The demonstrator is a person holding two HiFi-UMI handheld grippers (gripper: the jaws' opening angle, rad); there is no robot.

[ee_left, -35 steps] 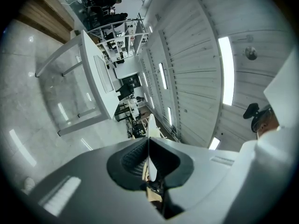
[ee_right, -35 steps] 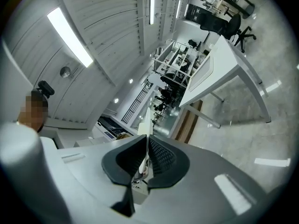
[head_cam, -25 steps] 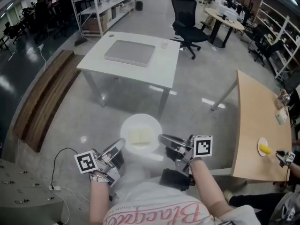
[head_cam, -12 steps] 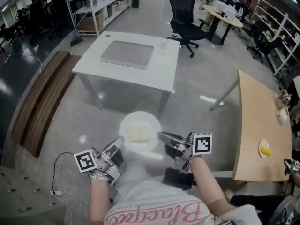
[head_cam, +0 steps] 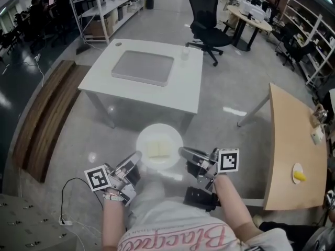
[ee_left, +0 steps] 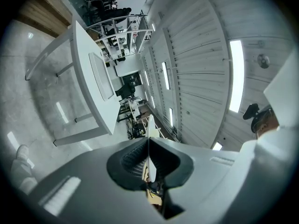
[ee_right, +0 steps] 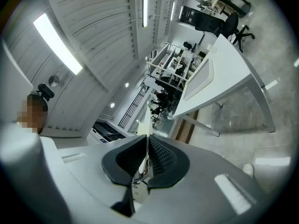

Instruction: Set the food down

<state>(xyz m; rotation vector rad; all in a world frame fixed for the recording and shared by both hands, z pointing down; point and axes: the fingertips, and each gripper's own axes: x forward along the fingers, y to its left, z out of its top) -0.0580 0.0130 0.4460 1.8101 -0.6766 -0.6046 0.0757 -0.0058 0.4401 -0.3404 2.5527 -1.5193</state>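
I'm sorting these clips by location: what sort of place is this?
Most likely an open-plan office or lab workspace. A black swivel chair stands on a polished concrete floor, metal shelving lines the back, and work tables such as the white table are spread around.

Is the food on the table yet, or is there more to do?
Not yet. Done: the plate with the food is lifted. In hand: left tongs and right tongs pinch its rim above the floor. Left: set it down, maybe on the white table.
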